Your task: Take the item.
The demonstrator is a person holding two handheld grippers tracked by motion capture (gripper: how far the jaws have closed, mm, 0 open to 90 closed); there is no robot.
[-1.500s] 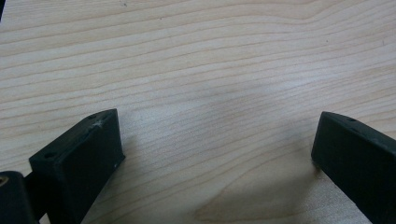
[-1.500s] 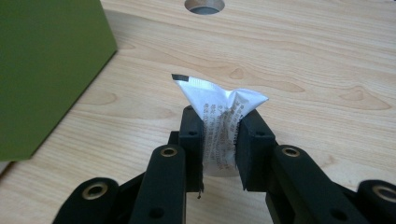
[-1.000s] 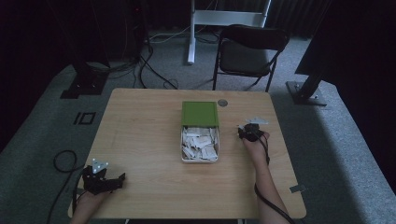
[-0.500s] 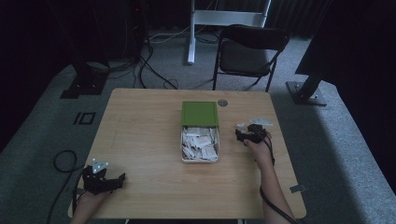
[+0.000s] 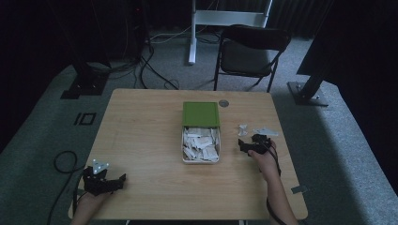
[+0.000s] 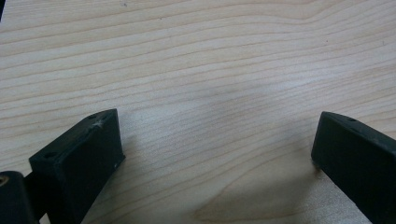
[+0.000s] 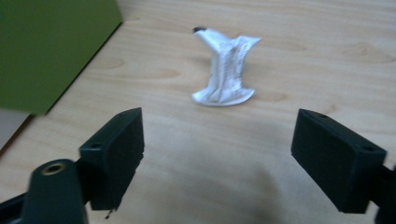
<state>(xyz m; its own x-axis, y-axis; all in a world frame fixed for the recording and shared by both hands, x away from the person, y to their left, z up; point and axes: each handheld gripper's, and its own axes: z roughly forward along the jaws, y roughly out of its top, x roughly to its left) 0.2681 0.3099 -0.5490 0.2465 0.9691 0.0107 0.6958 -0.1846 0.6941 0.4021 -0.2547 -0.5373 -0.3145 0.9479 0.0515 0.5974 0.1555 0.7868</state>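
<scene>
Packet-filled box (image 5: pixel 200 145) (green lid (image 5: pixel 201 114)), table (image 5: pixel 141 140)

The table (image 5: pixel 141 140) is light wood with wavy grain lines. The box lid (image 5: pixel 201 114) is green, and the packets (image 5: pixel 201 144) are white (one twisted packet (image 7: pixel 226 70) has tiny dark print). Both grippers' jaws are black.

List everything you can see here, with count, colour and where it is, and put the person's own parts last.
table: one, light wood, centre
box: one, white, table centre, full of white packets
lid: one, green, at the box's far end
loose packets: two, white, right of the box
round disc: one, grey, far table edge
folding chair: one, black, beyond the table
left gripper: black, near left corner, open
right gripper: black, right of the box, open
forearms: two, bottom edge
</scene>
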